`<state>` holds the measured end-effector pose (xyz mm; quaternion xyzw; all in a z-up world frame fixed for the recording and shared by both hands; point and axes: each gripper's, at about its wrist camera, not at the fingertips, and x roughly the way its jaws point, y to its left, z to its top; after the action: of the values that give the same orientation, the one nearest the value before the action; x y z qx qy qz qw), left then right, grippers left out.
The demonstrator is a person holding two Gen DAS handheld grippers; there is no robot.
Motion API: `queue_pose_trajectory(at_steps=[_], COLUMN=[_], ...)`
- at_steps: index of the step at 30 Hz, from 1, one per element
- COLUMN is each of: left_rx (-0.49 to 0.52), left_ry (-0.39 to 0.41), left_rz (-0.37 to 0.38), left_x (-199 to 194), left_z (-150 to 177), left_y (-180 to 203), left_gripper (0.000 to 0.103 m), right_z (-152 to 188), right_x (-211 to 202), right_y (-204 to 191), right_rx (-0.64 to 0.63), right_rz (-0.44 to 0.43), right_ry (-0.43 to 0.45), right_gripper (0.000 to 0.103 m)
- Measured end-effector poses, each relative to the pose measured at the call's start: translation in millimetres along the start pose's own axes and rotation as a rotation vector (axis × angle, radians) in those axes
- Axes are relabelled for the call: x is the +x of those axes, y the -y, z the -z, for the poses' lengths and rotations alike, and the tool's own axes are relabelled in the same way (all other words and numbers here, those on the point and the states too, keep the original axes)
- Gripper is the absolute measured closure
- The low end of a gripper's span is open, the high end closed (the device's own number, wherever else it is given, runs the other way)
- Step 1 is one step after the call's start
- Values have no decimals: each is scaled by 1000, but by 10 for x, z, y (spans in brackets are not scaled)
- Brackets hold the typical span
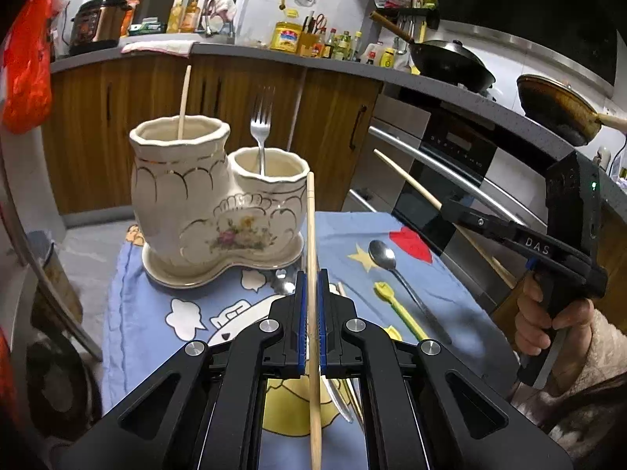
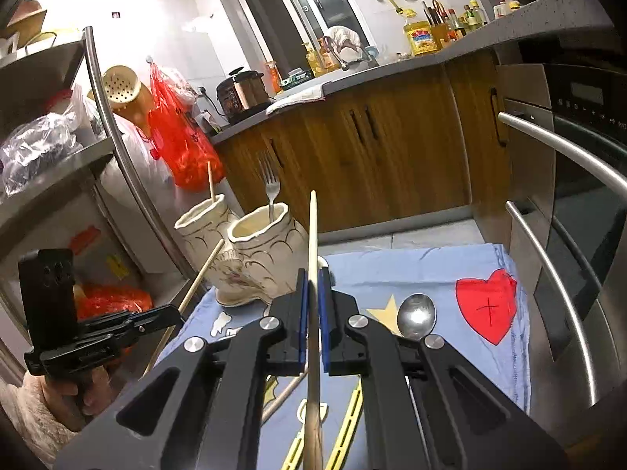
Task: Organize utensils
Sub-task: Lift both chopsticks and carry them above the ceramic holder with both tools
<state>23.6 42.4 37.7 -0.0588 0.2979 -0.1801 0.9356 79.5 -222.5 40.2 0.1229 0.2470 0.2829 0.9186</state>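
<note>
Left hand-held gripper [image 1: 312,286] and right hand-held gripper [image 2: 313,286] each clench a chopstick [image 1: 311,235]; only the left view shows the yellow utensil [image 1: 397,309], at 4 o'clock of the ceramic holder [image 1: 211,203]

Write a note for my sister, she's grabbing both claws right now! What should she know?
Left claw: shut on a pale wooden chopstick.
Right claw: shut on another pale wooden chopstick.
Cream ceramic two-cup holder stands on the blue cartoon cloth.
Done: one wooden chopstick in the tall cup, a silver metal fork in the short cup.
Left: drop in both held chopsticks, then the silver metal spoon, the yellow plastic utensil and other pieces lying on the cloth.
</note>
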Motion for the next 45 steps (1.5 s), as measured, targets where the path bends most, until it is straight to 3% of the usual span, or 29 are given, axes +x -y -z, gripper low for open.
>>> queue_pose_trajectory(at_steps=[5,14,17,22,27,34,39,45], left_rx=[-30,-98,-123,-89,-90,-86,-38,-10], left_ry=[58,269,327,386,405,449,468,436], left_rz=[19,46,63,19,-26,-45,-49,-48], left_x=[-158,-468,-420,-127,123,289,303,343], left_z=[-181,-969,-1216,-1479,-1482,-1430,-1320,-1128], left_y=[-60,-562,-761,-912,-1065,-1172,-1122,-1111], left_gripper=[98,98,98,98,98,98,98,98], right_z=[-64,-582,-773,-994,-1054,-1012,-935,-891], right_x=[90,440,628,1024,1378,1637,1705,1792], right_y=[-101,-301,-388,-408,-431,-588,-668,-656], right_rx=[8,69,57,115,155,81,32,29], right_rz=[-17,-117,-139,-170,-192,-174,-163,-161], right_ry=[-4,48,71,89,133,194,196,187], right_gripper=[98,98,98,98,98,98,98,98])
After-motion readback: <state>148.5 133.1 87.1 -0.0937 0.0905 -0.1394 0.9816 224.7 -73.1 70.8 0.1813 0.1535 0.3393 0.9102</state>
